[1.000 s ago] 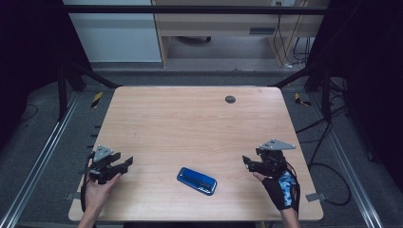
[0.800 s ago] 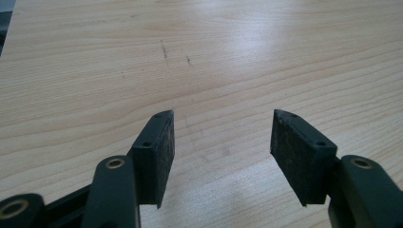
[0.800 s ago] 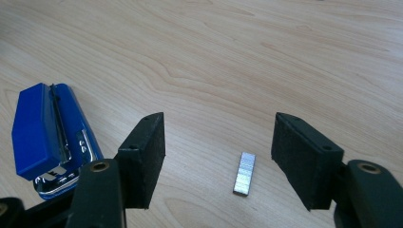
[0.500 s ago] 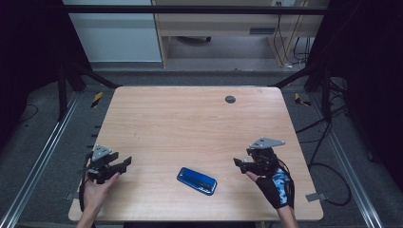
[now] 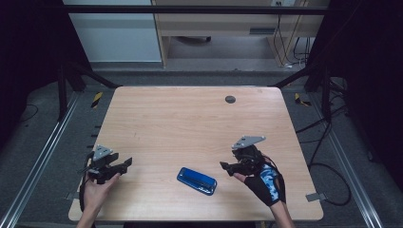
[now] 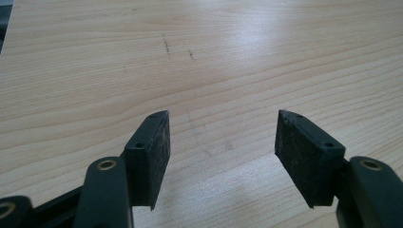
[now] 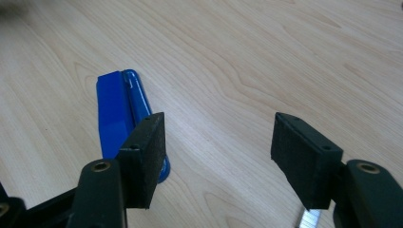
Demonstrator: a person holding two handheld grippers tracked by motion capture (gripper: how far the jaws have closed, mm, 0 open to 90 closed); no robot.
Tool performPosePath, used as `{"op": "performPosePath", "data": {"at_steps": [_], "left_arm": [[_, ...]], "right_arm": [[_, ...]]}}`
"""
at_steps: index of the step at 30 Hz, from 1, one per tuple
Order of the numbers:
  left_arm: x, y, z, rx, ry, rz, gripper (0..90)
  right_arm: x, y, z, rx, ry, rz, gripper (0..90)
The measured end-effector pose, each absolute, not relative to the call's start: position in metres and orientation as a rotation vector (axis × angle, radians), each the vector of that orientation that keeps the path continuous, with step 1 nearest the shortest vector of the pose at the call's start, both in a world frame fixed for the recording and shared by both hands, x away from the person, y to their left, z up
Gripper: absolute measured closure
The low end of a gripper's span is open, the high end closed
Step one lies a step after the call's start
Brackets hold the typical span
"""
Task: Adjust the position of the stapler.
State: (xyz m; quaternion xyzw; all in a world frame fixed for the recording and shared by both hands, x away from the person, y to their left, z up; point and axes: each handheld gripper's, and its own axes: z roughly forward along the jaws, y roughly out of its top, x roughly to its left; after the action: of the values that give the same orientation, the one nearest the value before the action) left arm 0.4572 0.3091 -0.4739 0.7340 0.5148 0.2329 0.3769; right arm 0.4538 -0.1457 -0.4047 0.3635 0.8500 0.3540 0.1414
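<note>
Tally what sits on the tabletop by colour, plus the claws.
Blue: 1, the blue case
Dark: 1, the round dark disc near the far edge
Claws: 2, left claw and right claw, both open and empty
Total: 4

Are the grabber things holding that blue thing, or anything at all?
Nothing is held. The left gripper is open over bare table, its jaws having just opened wider. The right gripper is open too, beside the blue case, not touching it.
</note>
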Motion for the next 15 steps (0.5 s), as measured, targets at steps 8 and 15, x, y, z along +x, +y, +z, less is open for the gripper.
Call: {"op": "performPosePath", "data": {"at_steps": [8,15], "left_arm": [[0.457,0.309,-0.475,1.887,1.316,0.588,36.6],[0.457,0.309,-0.474,1.893,1.312,0.59,36.6]], "right_arm": [[0.456,-0.123,-0.404,1.007,2.512,0.996,41.3],[0.458,-0.105,-0.398,0.951,2.57,0.997,43.2]]}}
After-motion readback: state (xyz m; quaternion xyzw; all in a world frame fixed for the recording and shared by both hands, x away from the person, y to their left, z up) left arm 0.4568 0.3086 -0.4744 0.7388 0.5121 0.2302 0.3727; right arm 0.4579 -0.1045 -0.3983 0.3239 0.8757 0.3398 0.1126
